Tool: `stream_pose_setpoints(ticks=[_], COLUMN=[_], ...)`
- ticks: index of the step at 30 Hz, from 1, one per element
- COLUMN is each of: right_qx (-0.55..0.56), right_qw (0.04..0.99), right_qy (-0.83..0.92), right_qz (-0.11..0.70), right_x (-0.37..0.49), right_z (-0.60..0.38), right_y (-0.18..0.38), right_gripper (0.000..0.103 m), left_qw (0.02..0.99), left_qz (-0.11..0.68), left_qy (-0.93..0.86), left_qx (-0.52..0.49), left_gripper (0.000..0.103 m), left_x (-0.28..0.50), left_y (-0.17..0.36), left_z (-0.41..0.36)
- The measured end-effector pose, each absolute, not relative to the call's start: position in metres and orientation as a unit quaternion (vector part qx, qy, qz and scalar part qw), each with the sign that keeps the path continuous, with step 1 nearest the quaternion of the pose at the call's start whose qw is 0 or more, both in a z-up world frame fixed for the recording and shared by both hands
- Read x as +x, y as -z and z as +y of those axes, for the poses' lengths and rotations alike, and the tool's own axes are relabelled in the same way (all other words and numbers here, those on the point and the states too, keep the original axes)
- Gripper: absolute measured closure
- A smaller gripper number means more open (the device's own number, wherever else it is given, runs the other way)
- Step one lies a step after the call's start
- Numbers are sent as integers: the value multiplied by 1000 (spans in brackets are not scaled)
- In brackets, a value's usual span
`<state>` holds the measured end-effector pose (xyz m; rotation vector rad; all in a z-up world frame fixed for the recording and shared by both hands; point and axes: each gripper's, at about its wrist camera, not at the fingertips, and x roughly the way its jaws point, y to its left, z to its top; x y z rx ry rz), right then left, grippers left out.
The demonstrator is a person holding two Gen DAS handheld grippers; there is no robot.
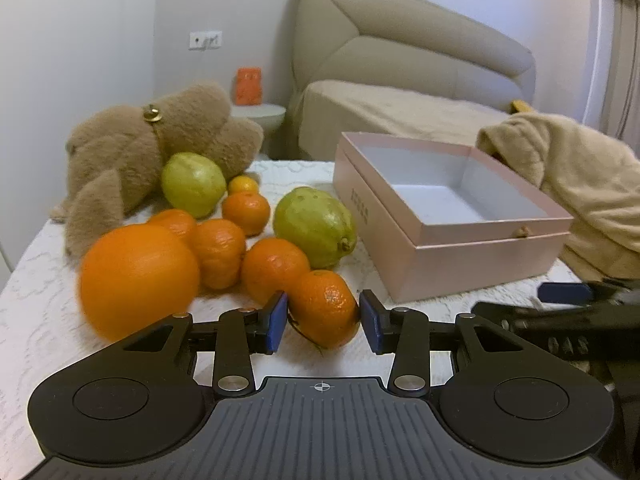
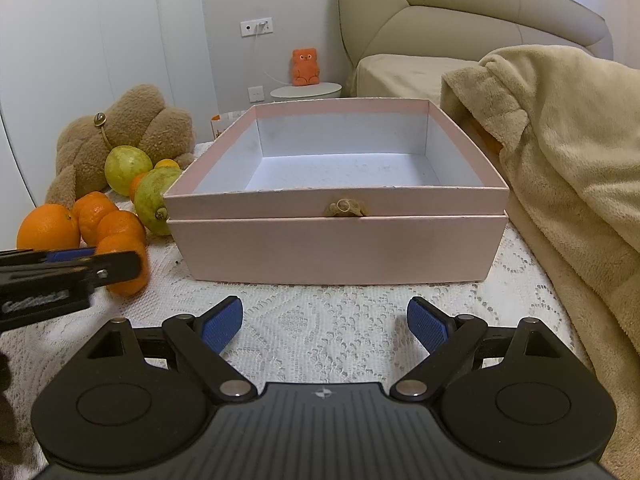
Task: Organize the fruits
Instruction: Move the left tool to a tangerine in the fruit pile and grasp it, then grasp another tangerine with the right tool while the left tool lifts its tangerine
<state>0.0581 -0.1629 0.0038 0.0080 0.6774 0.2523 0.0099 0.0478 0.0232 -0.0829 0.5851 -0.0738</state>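
Mandarin point(image 1: 325, 309) sits between the blue pads of the left gripper point(image 1: 323, 322), both pads pressed to its sides: clenched on the fruit, which rests low on the lace-covered counter point(image 1: 36, 320). Just beyond the pads, a second mandarin point(image 1: 274, 270) touches the held one. Left of the gripper, a large orange point(image 1: 138, 278), slightly blurred. Behind it, more mandarins in a tight cluster point(image 1: 218, 252). Ahead of the gripper, a green guava point(image 1: 316, 226), stem end facing forward; farther back and left, another guava point(image 1: 193, 184) against a brown plush toy point(image 1: 132, 152) lying on the counter. Ahead and right of the left gripper, a pink box point(image 1: 472, 258) stands open, nothing visible inside its white interior. In the right wrist view the same pink box point(image 2: 336, 246) lies straight ahead of the right gripper point(image 2: 324, 322), whose jaws stand wide apart over bare lace, grasping nothing. The left gripper point(image 2: 98, 262) shows at that view's left edge, with the mandarin point(image 2: 126, 280) between its fingers. Right of the right gripper, a cream fleece blanket point(image 2: 560, 168) is heaped beside the box, touching its right side. Beyond the box, a beige bed point(image 2: 440, 12) and a small round side table point(image 2: 306, 90) carrying an orange bear figure point(image 2: 304, 66).
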Motion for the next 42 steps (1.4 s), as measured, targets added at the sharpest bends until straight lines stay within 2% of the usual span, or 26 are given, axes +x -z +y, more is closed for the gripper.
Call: stream_pose_setpoints(ticks=[9,10,12,13,14,24,29,35,42], right_qx=[-34,-32,-29,-29,-31,-124,-148,-158,-146], right_qw=[933,930,916,908,901,907,914,901,873], right_qy=[-146,-167,-216,-238,-257,-267,-259,-268,-316], right_qz=[326,327,338,344,349,301,275,304,342], right_x=[50,46,42,41,42,57,74,82,46], right_z=[-145,-138,-122,-114,-104,-16,12,16,-26], right_y=[-9,-13,-20,-23,-26,-41,-49,-44,-48], right_gripper=[13,17,34,46,51,54,63,71,66], left_qw=[960,960,958,958,958,952,952,951,951], left_qz=[272,273,276,277,278,293,294,296,294], left_qy=[-6,-15,-29,-32,-34,-28,-26,-27,-26], left_qx=[-67,-65,-64,-64,-66,-85,-85,-85,-94], left_gripper=[59,59,59,59,59,58,58,58,57], left_x=[-52,-56,-59,-59,-59,-60,-60,-60,-58], left_y=[-43,-44,-44,-43,-41,-20,-19,-20,-19], left_z=[104,109,116,119,122,130,130,128,131])
